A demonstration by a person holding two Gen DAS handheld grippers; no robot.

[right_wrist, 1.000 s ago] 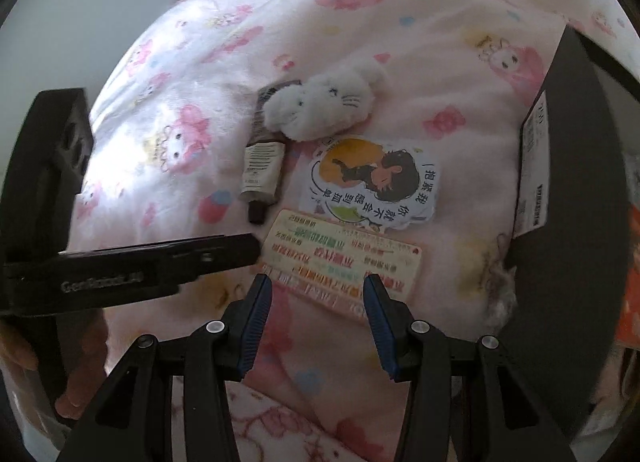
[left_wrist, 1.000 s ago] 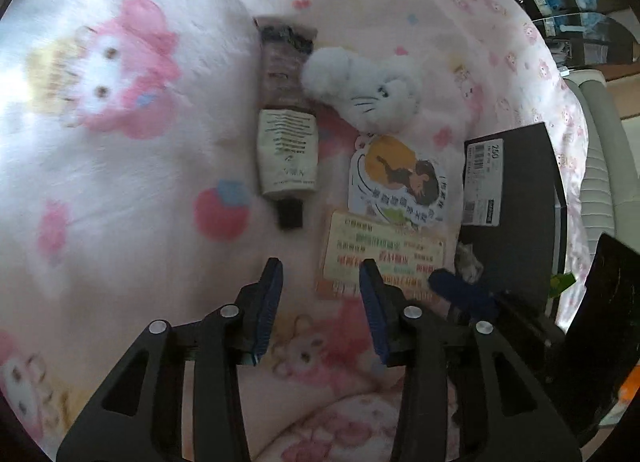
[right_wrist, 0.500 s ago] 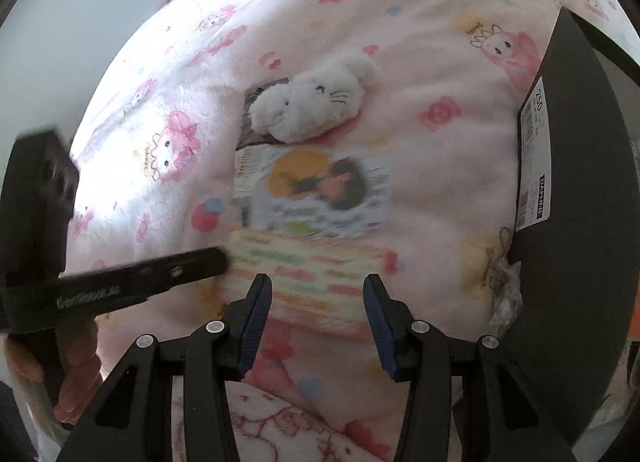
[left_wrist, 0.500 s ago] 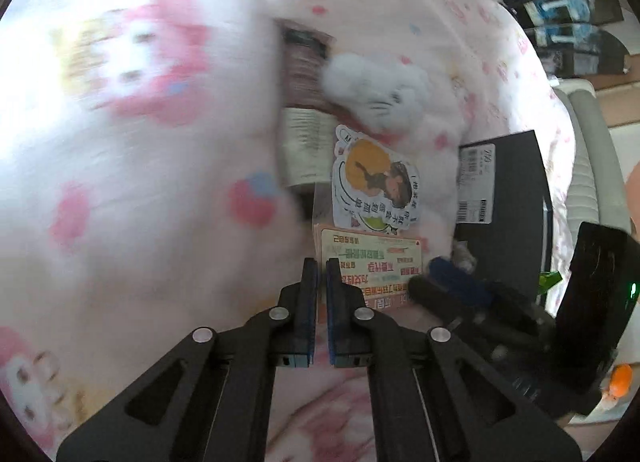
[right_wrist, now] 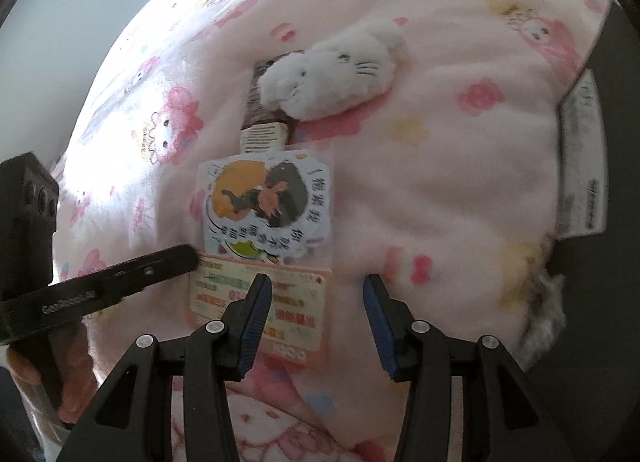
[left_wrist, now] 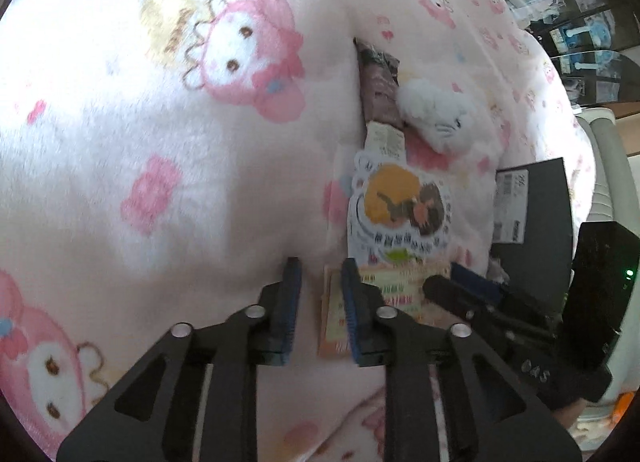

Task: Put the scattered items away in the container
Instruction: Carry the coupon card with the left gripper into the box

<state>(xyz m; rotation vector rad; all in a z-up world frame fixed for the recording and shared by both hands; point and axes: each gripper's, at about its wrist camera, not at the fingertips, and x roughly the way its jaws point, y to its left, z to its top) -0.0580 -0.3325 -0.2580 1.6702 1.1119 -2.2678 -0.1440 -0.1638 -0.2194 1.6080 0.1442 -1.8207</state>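
Just ahead of our left gripper (left_wrist: pixel 318 282) lies the card (right_wrist: pixel 260 294), flat on the blanket (left_wrist: pixel 160 141), its near edge beside our inner pad; our jaws are opening, a narrow gap only, and nothing sits between them but fleece. Beyond the card the sticker (left_wrist: pixel 396 209) overlaps it, and further out the tube (left_wrist: pixel 380 93) and the plush (left_wrist: pixel 436 117) touch each other. The box (left_wrist: pixel 532 221) stands to the right of our fingers, near but apart from the card. Our right gripper (right_wrist: pixel 316 318) hovers over the card's other end, jaws wide and empty. We judge we are at the pickup of the card, nothing yet in the box. Next we need one pad under its edge, which the soft fleece makes awkward.
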